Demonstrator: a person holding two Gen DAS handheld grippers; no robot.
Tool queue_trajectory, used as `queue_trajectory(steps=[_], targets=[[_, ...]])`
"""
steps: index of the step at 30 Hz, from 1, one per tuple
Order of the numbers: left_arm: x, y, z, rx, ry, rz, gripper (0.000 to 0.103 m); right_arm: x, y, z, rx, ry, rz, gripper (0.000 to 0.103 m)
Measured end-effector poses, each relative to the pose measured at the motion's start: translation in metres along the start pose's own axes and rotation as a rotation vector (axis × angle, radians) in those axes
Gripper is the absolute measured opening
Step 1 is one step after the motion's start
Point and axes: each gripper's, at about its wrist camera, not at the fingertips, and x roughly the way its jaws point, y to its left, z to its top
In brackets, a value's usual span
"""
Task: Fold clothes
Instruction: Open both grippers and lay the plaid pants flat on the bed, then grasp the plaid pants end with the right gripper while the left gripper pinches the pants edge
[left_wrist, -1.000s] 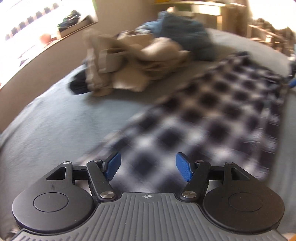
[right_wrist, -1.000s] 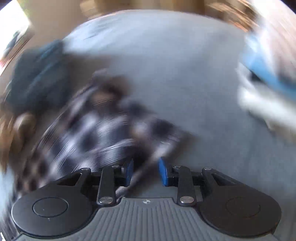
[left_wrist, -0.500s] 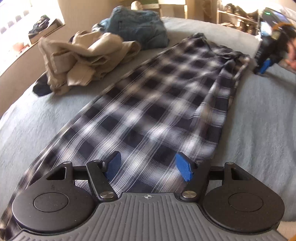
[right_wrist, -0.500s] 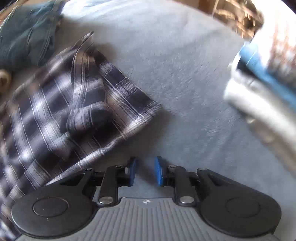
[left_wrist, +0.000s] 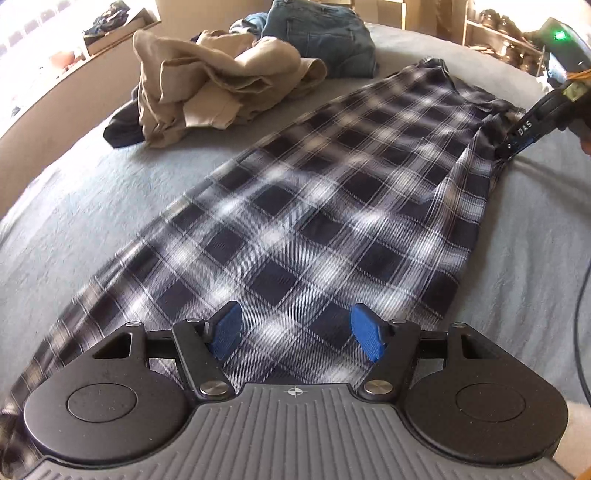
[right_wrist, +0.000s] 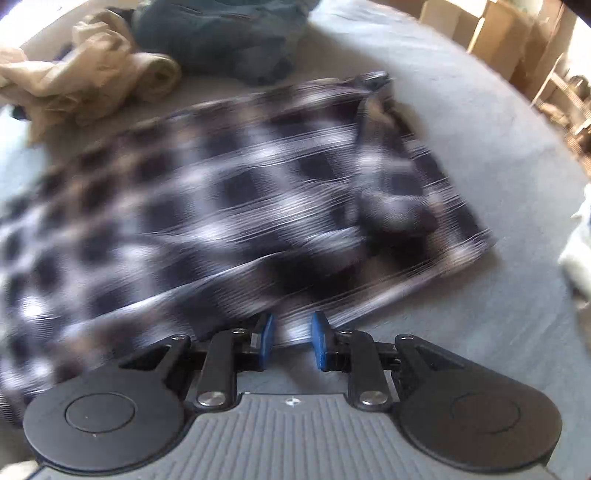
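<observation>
Grey bed (left_wrist: 92, 192) with the plaid shirt (left_wrist: 332, 206) stretched long across it, beige pile (left_wrist: 221, 74) beside. My left gripper (left_wrist: 295, 334) hangs spread wide over its near end; right gripper (right_wrist: 289, 339), jaws narrowly apart and empty, sits at the shirt's side edge.

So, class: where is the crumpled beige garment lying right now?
In the left wrist view, the beige garment sits heaped at the upper left of the grey bed, beside the folded jeans and beyond the plaid shirt.
</observation>
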Motion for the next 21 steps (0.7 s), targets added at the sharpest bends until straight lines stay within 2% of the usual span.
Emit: queue_trajectory(steps=[4,7,10,12,21], targets=[[0.002,0.0,-0.006,0.012,0.01,-0.011,0.066,0.007,0.017,0.013,-0.085,-0.034,0.016,0.024],[0.0,0.0,-0.007,0.017,0.006,-0.017,0.066,0.012,0.034,0.017,-0.109,0.002,0.107,0.024],[-0.001,0.004,-0.007,-0.008,0.011,-0.026,0.066,0.005,0.055,-0.001,-0.197,0.08,0.224,0.024],[0.0,0.006,-0.007,-0.019,0.015,-0.031,0.066,0.0,0.067,-0.009,-0.26,0.083,0.24,0.024],[0.001,0.012,-0.005,-0.04,0.022,-0.046,0.066,0.004,0.076,-0.01,-0.243,0.123,0.352,0.024]])
